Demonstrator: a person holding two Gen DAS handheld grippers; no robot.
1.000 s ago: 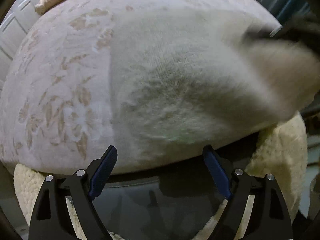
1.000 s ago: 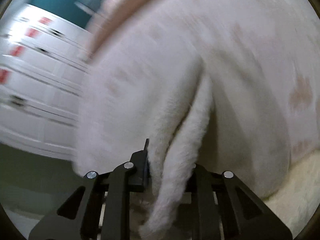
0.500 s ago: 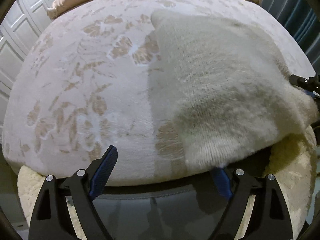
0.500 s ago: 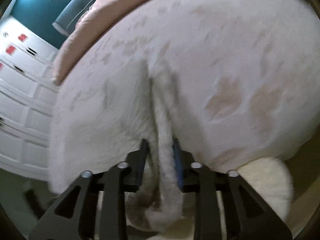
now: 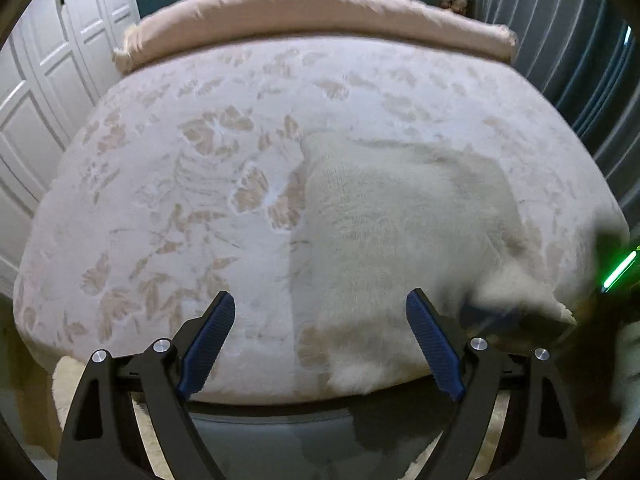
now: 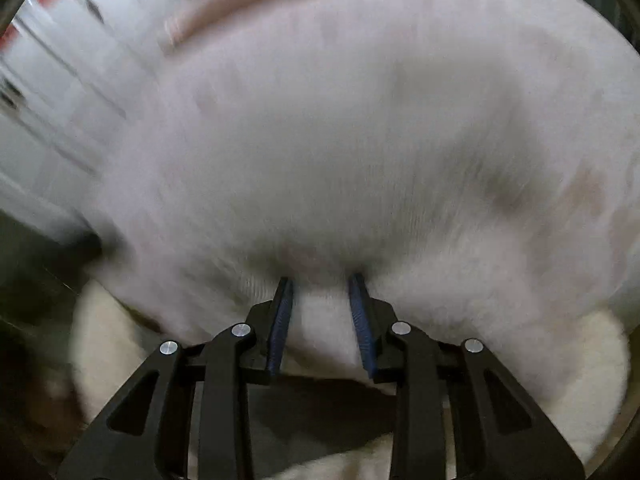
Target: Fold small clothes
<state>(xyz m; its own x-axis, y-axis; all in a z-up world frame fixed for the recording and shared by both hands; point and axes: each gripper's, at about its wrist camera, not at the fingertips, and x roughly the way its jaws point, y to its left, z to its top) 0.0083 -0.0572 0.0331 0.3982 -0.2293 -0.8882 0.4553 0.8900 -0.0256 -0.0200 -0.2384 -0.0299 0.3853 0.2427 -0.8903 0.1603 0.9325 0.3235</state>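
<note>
Left gripper (image 5: pixel 320 312): jaws spread wide, nothing between them, blue ribbed pads (image 5: pixel 210 346) on black linkage arms. It hangs at the near edge of the bed (image 5: pixel 168 208). Right gripper (image 6: pixel 322 292): jaws partly apart with white fabric lying in the gap; view heavily motion-blurred, so I can't tell if the pads are actually pinching it.

Garment (image 5: pixel 404 232): cream fuzzy knit, folded to a rough rectangle, lying flat on the right half of the bed, its near edge at the mattress edge just past the left gripper's right pad. Left edge straight; right side tapers to a blurred corner.

Bed cover: pale plush with tan embossed leaf/flower pattern. Pinkish rolled duvet (image 5: pixel 320 20) along the far edge. Cream shaggy rug (image 6: pixel 576 360) on the floor below. White panelled wardrobe doors (image 5: pixel 40 92) on the left, teal wall behind.
</note>
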